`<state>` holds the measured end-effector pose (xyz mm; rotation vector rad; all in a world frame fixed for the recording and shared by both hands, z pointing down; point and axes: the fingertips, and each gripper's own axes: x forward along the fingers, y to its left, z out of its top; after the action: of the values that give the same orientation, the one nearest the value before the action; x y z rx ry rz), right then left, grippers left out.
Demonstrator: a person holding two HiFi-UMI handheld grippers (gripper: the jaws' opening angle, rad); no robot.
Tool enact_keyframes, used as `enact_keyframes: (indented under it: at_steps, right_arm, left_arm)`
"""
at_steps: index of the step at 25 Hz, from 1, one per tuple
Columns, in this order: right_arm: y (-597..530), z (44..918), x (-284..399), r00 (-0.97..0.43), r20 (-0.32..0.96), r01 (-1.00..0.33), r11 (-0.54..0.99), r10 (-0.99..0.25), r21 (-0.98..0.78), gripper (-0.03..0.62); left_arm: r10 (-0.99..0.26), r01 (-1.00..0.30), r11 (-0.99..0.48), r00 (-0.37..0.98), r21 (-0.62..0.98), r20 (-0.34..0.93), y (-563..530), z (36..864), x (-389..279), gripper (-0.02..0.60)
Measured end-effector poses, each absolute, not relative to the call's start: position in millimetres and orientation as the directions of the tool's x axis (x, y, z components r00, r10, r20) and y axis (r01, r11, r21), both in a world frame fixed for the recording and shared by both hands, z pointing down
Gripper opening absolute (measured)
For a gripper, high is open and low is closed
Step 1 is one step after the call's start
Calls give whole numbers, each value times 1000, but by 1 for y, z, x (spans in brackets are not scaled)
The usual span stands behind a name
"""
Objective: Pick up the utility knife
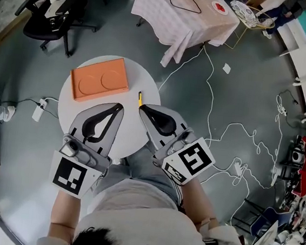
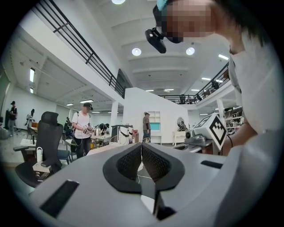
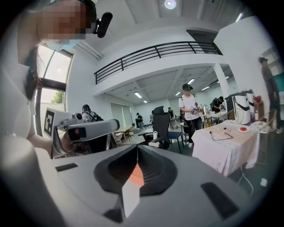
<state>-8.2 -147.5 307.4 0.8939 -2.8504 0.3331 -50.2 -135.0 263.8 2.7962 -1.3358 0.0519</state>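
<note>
Right claw (image 1: 142, 108) is hovering over the near part of the round white surface (image 1: 68, 105). Its jaws are pressing together at the tips with nothing between them. The right gripper view is confirming this (image 3: 136, 148): only a sliver of orange is showing through the slot lower down, probably the tray. Left claw (image 1: 120, 106) is hanging just to its left, likewise pressed together and gripping nothing. The left gripper view (image 2: 141, 146) is showing the pads meeting along a thin seam.

Utility knife (image 1: 140, 98) is lying flat on the surface just beyond the right claw's tips. It is a slim yellow body with a dark end, its long axis running roughly away from the person. Neither claw appears to be touching it. Which end is carrying the blade is too small to tell. Orange tray (image 1: 100, 79) is resting farther out to the left, apart from the knife.

Judgement: the approach is under way and the grasp is not yet begun. The right claw is the better placed.

Notes for doing it well:
- Spread the jaws before descending; closed tips are likely to nudge the knife away.
- Straddle the narrow width at mid-body, since a pinch near an end risks the knife pivoting.
- Go low, almost brushing the surface, as the knife is thin.
- Close squarely, then lift straight up.
</note>
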Motion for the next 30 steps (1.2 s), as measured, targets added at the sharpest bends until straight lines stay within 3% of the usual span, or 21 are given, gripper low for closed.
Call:
enact_keyframes:
  at_steps: [14, 30]
  right_arm:
    - [-219, 423, -15, -752, 416, -639, 721, -512, -267, 15]
    - [-224, 542, -2, -627, 632, -737, 608, -455, -295, 46]
  left_arm:
    - [-783, -790, -609, 614, 73, 103, -189, 304, -65, 12]
    - [-747, -763, -636, 647, 117, 155, -199, 348, -61, 12]
